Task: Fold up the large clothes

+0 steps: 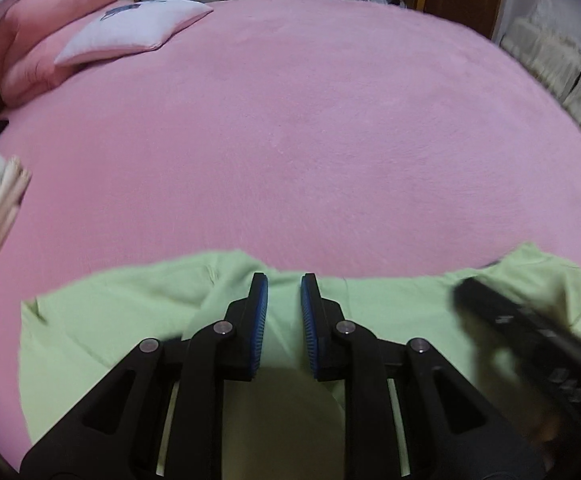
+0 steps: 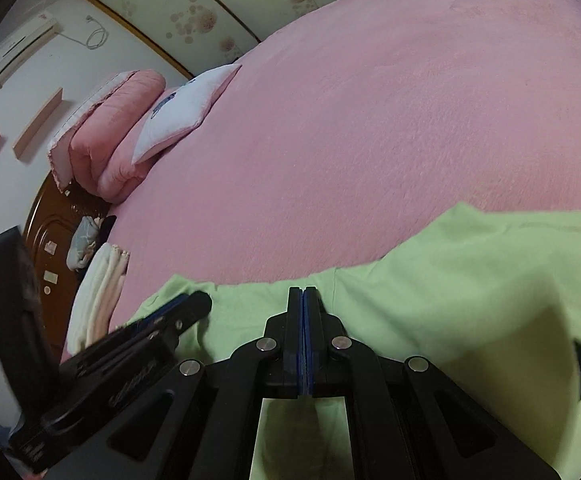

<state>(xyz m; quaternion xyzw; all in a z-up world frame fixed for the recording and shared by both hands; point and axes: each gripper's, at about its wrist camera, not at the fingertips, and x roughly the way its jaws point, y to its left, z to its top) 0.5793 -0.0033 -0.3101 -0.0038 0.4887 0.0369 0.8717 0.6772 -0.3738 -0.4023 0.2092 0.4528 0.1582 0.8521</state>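
Note:
A light green garment (image 1: 130, 320) lies spread on the near part of the pink bed (image 1: 290, 140). My left gripper (image 1: 284, 280) points down at the garment just short of its far edge. Its blue pads (image 1: 261, 320) stand slightly apart, and flat green cloth shows through the gap. In the right wrist view my right gripper (image 2: 304, 290) is shut, pads together, with its tips over the garment (image 2: 470, 300) near the far edge. No fabric shows between its pads. Each gripper appears in the other's view: the right gripper (image 1: 510, 316) blurred, the left gripper (image 2: 186, 308) low on the left.
A white pillow (image 1: 130, 28) and a folded pink quilt (image 1: 38, 40) sit at the bed's far left corner. Folded pale cloths (image 2: 98, 292) lie at the bed's left edge. A wooden headboard (image 2: 46, 240), wardrobe doors (image 2: 194, 8) and shelves stand around the bed.

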